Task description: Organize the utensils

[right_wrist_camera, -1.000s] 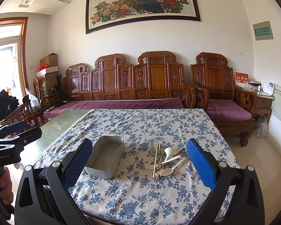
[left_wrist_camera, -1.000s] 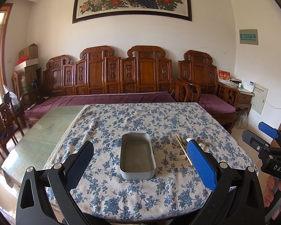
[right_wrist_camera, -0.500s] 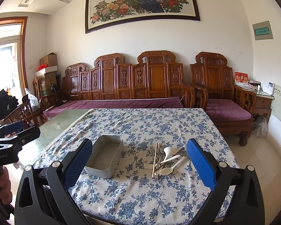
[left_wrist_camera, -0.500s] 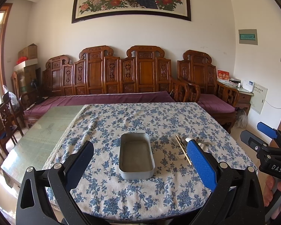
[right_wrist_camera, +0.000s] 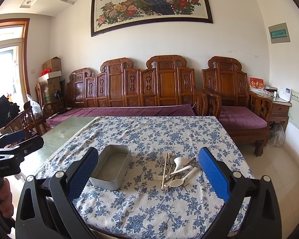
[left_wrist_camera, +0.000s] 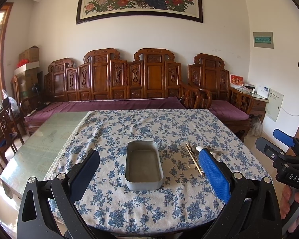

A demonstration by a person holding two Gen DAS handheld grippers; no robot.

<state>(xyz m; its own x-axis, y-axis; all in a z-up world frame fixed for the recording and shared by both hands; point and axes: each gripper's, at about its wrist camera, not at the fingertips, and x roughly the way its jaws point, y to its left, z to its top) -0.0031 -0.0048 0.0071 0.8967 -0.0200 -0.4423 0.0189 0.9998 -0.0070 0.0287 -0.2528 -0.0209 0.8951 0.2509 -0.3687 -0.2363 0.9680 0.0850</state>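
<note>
Here the desk (left_wrist_camera: 113, 135) under its blue-flowered cloth (right_wrist_camera: 153, 131) fills the room in front of a long carved wooden bench (left_wrist_camera: 129, 83). On the cloth lies a grey metal tray (left_wrist_camera: 144, 165), empty, its long side running away from the near edge. Just to its right, apart from it, sits a loose heap of utensils (right_wrist_camera: 174, 168): metal forks, white spoons (right_wrist_camera: 177, 182) and a pair of wooden chopsticks (right_wrist_camera: 165, 170) lying across one another. The left hand-held gripper (left_wrist_camera: 149, 173) hangs above the near edge with its fingers spread wide, holding nothing; the right hand-held gripper (right_wrist_camera: 148, 172) is likewise spread and empty, facing the heap.
</note>
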